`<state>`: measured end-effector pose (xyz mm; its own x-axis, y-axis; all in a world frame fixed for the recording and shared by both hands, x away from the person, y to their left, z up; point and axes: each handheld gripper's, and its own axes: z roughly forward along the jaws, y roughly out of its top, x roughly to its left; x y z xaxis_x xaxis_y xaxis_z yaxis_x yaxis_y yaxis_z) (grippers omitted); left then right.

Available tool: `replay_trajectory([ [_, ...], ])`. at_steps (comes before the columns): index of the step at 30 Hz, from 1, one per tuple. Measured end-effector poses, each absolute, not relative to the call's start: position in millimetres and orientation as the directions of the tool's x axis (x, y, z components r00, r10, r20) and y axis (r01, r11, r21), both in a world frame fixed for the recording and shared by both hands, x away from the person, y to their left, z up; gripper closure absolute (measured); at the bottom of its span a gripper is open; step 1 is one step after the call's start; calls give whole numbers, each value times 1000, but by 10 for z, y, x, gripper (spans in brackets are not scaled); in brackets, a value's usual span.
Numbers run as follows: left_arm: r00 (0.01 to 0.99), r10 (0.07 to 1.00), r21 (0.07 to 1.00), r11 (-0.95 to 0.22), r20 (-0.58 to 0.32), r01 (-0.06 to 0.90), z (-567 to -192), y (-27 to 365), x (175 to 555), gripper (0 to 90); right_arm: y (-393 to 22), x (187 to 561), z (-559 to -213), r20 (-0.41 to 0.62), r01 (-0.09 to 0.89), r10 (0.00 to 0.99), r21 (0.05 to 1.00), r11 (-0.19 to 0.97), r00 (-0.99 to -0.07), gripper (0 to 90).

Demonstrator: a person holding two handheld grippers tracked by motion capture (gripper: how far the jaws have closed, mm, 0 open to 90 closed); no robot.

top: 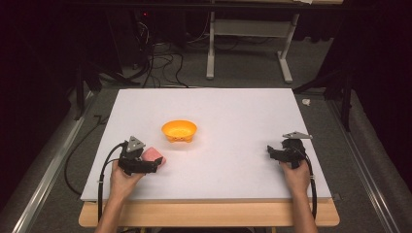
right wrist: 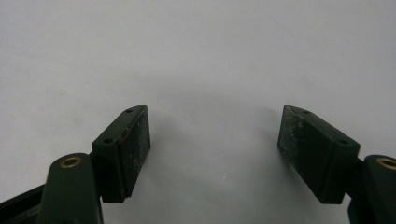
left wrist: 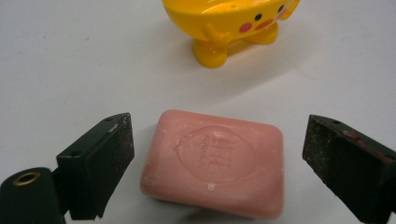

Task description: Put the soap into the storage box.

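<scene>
A pink bar of soap (left wrist: pixel 215 161) lies flat on the white table, stamped with a round emblem. My left gripper (left wrist: pixel 217 158) stands open around it, one jaw on each side with a gap to the soap. From above, the soap (top: pixel 154 155) peeks out just past the left gripper (top: pixel 151 164) at the table's front left. Beyond it stands a yellow duck-faced bowl (left wrist: pixel 231 25), seen from above as an orange-yellow bowl (top: pixel 179 130) near the table's middle. My right gripper (right wrist: pixel 215 154) is open over bare table, held at the front right (top: pixel 276 153).
The white table top (top: pixel 228 111) rests on a wooden board whose front edge (top: pixel 209 213) shows. Past the far edge are a dark floor with cables (top: pixel 160 63) and a white frame leg (top: pixel 210 43). A metal rail (top: pixel 48 170) runs along the left.
</scene>
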<state>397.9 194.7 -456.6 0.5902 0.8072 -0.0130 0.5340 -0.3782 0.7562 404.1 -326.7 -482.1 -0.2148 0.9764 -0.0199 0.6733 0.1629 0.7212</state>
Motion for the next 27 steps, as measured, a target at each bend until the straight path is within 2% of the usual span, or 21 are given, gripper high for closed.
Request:
replay_trajectory([
  [13, 622, 783, 718, -421, -22, 554, -4724, 1918, 4055, 68, -3268, 4041, -4821, -20, 673, 976, 721, 163, -215, 259],
  [23, 614, 789, 679, -466, 29, 567, -4810, 1857, 4080, 105, -3268, 4041, -4821, -20, 673, 976, 721, 163, -215, 258],
  [27, 617, 787, 677, -465, 21, 570, -4813, 1865, 4083, 123, -3267, 4041, -4821, -20, 673, 976, 721, 163, -215, 259],
])
